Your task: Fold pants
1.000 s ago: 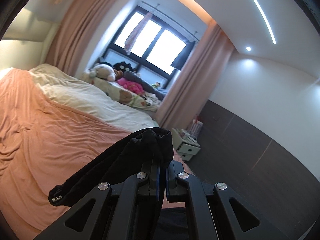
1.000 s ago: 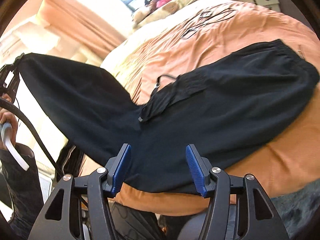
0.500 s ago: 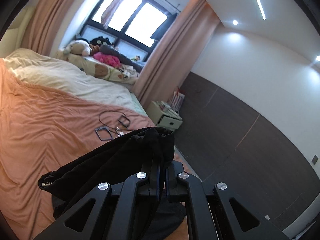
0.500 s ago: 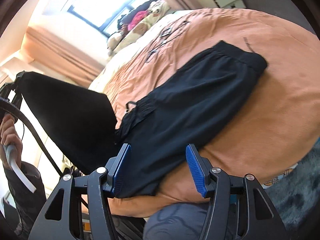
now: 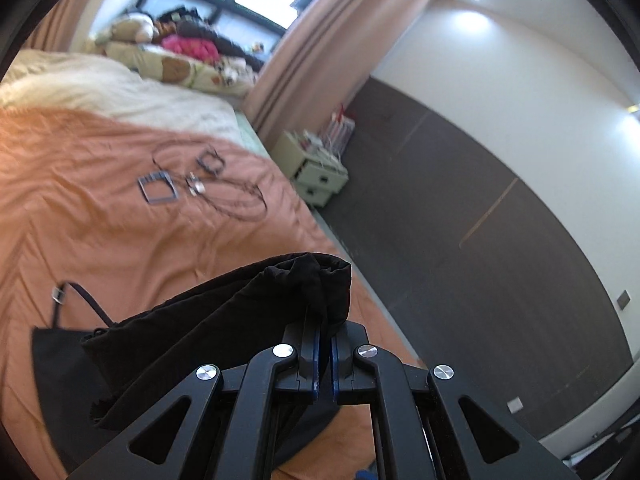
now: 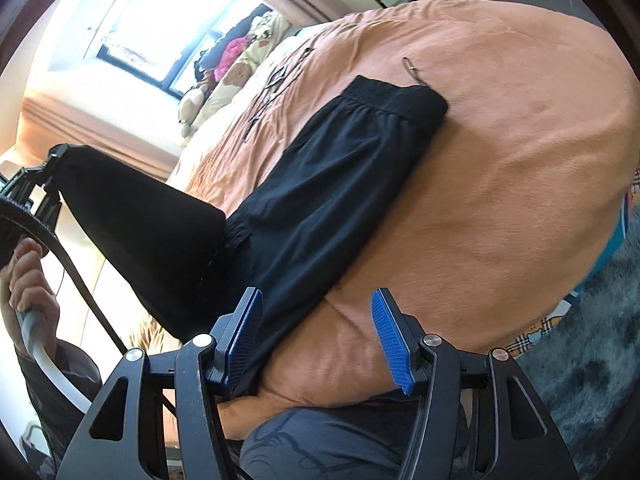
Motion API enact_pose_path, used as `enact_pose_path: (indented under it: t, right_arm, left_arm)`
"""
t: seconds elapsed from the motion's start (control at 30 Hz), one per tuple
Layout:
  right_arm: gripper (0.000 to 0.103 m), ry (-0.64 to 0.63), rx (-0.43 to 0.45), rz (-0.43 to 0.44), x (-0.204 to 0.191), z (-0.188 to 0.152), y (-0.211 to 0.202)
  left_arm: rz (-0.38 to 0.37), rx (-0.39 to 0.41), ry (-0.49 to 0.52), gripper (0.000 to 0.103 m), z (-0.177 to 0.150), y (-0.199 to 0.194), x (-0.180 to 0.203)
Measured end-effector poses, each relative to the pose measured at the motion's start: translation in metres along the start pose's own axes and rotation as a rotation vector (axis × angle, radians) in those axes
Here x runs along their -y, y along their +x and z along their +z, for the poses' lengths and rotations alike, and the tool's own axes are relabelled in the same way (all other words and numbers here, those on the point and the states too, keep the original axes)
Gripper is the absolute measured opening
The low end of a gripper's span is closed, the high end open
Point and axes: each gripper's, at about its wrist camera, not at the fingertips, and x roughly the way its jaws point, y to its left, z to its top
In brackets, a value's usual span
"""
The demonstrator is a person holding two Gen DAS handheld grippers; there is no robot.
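Black pants (image 6: pixel 336 184) lie across the orange bedspread (image 6: pixel 500 160), waistband toward the far side. One leg end (image 5: pixel 256 304) is lifted off the bed, bunched and pinched in my left gripper (image 5: pixel 325 332), which is shut on it. In the right wrist view that raised leg (image 6: pixel 132 208) hangs from the left gripper (image 6: pixel 52 164) at the left, held by a person's hand (image 6: pixel 24 276). My right gripper (image 6: pixel 320 336) is open near the bed's front edge; its left pad (image 6: pixel 248 332) sits beside the pants' lower edge, with nothing between the pads.
Cables and small square frames (image 5: pixel 188 184) lie on the bedspread farther up. Pillows and stuffed toys (image 5: pixel 168 52) are piled by the window. A small drawer unit (image 5: pixel 316 168) stands beside the bed. A grey rug (image 6: pixel 592 344) covers the floor at right.
The left gripper has swung right and down with the pant leg, carrying it over the rest of the pants. The right gripper has rolled and drifted toward the bed's right side, still open.
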Motion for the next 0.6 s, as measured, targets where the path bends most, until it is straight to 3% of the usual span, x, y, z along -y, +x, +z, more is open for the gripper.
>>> enact_pose_path:
  t: [0.3,0.43,0.53,0.57,0.6]
  right_arm:
    - [0.055,0.014,0.019,-0.022,0.008,-0.004,-0.017]
    - [0.055,0.017,0.019,-0.027,0.010,-0.004,-0.019]
    - [0.055,0.013,0.017,-0.027,0.009,-0.001,-0.020]
    - [0.055,0.009,0.016,-0.026,0.009,0.000,-0.019]
    - [0.055,0.002,0.016,-0.025,0.006,0.001,-0.018]
  left_arm:
    - [-0.033,-0.143,-0.010,0.004,-0.042,0.063,0.008]
    - [-0.044,-0.249,0.006,0.007,-0.056,0.088,0.013]
    - [-0.045,-0.313,0.034,0.042,-0.066,0.094,0.012]
    - [-0.043,-0.310,0.041,0.062,-0.068,0.092,0.009]
    - [-0.042,-0.301,0.046,0.074,-0.070,0.087,0.007]
